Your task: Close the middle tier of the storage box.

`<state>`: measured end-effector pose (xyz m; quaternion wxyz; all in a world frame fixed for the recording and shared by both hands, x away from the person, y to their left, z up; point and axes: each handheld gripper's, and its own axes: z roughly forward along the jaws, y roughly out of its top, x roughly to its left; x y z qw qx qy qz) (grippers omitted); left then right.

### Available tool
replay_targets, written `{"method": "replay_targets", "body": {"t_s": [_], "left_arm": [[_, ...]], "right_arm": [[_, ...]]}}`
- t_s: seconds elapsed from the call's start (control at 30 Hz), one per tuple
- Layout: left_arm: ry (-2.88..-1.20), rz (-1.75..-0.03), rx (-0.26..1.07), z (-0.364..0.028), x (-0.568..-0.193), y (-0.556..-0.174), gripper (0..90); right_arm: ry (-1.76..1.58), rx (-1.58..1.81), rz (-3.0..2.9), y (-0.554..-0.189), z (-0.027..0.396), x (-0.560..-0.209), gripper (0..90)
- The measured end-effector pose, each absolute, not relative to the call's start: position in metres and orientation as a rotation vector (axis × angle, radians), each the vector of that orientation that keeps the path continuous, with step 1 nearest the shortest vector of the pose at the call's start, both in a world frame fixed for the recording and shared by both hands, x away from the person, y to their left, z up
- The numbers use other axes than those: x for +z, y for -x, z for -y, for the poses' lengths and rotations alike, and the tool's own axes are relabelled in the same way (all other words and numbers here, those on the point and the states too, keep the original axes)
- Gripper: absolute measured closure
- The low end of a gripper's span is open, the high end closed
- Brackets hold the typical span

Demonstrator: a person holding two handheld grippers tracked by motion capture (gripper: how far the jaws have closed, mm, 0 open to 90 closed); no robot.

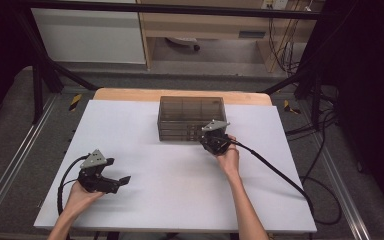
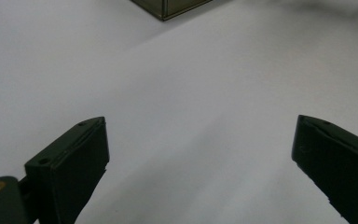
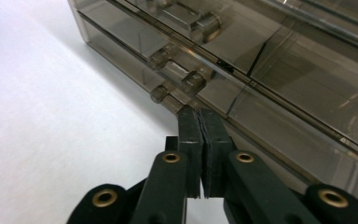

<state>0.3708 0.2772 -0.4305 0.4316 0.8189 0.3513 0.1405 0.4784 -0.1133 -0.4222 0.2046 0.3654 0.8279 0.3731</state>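
A smoky see-through drawer box stands at the back middle of the white table. My right gripper is at its front, low on the right side. In the right gripper view the pads are pressed together, tips against the bar handle of the lowest drawer; I cannot tell whether the handle is pinched. My left gripper rests near the table's front left, apart from the box. Its jaws stand wide open over bare table, with a corner of the box far ahead.
The drawers above have bar handles of their own. A black cable trails from the right gripper off the table's right side. Black frame struts and floor cables flank the table. A wooden edge runs behind the white sheet.
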Motion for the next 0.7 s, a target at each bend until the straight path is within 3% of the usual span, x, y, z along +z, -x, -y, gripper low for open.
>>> {"method": "replay_targets", "body": {"t_s": [0.27, 0.57, 0.7], "left_arm": [[-2.044, -0.874, 0.352, -0.277, -0.430, -0.371, 3.3], [-2.044, -0.877, 0.351, -0.277, -0.431, -0.371, 3.3], [-2.046, -0.876, 0.351, -0.276, -0.431, -0.371, 3.3]], "right_arm": [[-1.024, 1.070, -2.308, -0.465, 0.122, -0.416, 72.5], [-1.030, 1.131, -2.300, -0.451, 0.129, -0.408, 43.6], [-1.019, 1.134, -2.298, -0.446, 0.133, -0.407, 34.8]]}}
